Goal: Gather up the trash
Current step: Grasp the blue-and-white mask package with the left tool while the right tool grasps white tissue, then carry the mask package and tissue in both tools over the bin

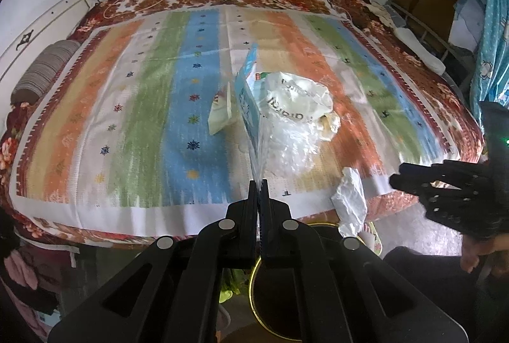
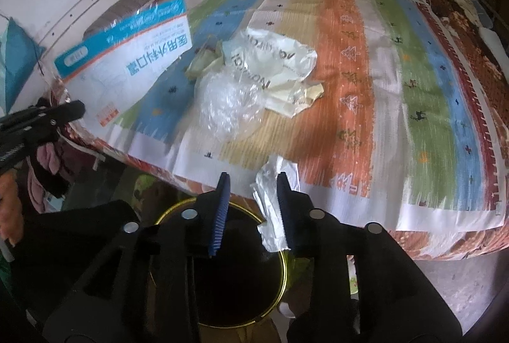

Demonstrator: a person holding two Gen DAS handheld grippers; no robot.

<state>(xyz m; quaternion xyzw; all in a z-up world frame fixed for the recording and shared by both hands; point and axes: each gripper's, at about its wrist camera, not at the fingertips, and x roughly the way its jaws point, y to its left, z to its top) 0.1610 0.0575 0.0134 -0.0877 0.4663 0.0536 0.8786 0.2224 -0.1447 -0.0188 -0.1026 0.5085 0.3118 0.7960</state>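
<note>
Over the striped bed (image 2: 366,63), your left gripper (image 1: 258,184) is clamped on the blue pack (image 2: 127,56), while your right gripper (image 2: 251,184), part-open, seems to be letting the tissue (image 2: 270,199) go above the bin (image 2: 222,279), so release it, then bring the pack.

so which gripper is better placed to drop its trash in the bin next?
Right. The right gripper has open jaws above the bin, the white wrapper against one finger. The left gripper, shut on the blue-and-white packet, points at the bed.
</note>
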